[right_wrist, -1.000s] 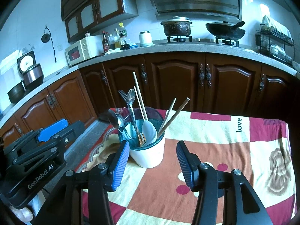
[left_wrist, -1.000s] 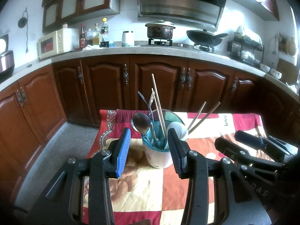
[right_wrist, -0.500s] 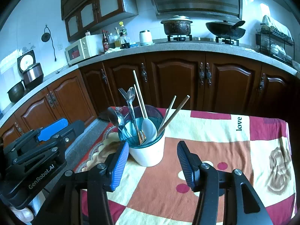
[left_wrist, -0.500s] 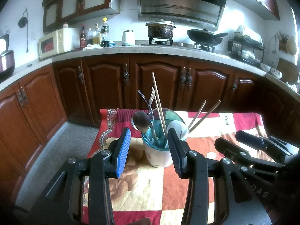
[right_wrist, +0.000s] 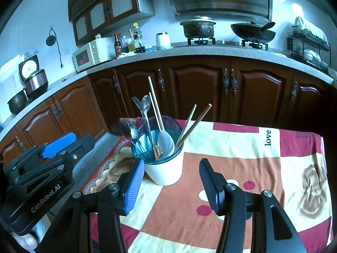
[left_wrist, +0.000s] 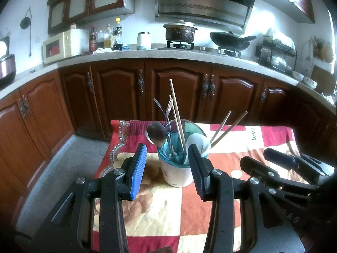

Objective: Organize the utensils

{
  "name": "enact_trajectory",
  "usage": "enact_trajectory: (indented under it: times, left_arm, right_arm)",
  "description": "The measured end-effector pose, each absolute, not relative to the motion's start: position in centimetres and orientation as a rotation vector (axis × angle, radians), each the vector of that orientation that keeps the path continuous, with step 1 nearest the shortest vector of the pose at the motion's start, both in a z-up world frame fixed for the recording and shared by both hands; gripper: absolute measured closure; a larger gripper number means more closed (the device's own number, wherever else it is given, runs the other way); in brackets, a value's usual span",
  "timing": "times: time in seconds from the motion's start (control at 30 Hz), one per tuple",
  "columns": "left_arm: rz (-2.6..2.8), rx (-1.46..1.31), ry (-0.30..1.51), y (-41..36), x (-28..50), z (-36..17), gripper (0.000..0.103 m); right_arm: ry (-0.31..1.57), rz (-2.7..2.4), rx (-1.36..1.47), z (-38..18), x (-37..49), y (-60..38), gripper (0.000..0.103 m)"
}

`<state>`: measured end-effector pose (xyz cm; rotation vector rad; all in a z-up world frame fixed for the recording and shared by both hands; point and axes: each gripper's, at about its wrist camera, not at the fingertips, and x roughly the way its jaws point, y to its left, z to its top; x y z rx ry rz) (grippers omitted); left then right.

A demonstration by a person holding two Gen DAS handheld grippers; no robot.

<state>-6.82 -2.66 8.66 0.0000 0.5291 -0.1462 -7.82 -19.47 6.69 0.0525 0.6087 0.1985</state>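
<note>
A white utensil holder (right_wrist: 164,172) with a teal insert stands on the patchwork tablecloth (right_wrist: 242,158). It holds wooden chopsticks (right_wrist: 155,105), a fork (right_wrist: 137,101), metal spoons (right_wrist: 146,103) and a white spoon (right_wrist: 166,141). In the left wrist view the same holder (left_wrist: 177,175) shows a dark spoon bowl (left_wrist: 156,134) leaning out to its left. My left gripper (left_wrist: 167,147) hovers open just short of the holder, nothing between its pads. My right gripper (right_wrist: 171,162) is also open and empty, a little back from the holder.
Dark wooden cabinets (right_wrist: 195,92) and a stone counter with a microwave (right_wrist: 90,54), bottles, a pot and a wok run behind the table. Grey floor (left_wrist: 69,160) lies left of the table. Each gripper appears at the edge of the other's view.
</note>
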Motion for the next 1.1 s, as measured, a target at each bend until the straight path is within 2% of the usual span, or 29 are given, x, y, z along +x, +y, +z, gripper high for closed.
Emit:
enact_trajectory:
  times: [1.1]
  left_arm:
    - [-0.147,-0.015,0.519,-3.02,-6.76,8.62,0.063]
  right_arm:
    - [0.626,0.207,0.053,5.81,-7.42,-19.16,0.05]
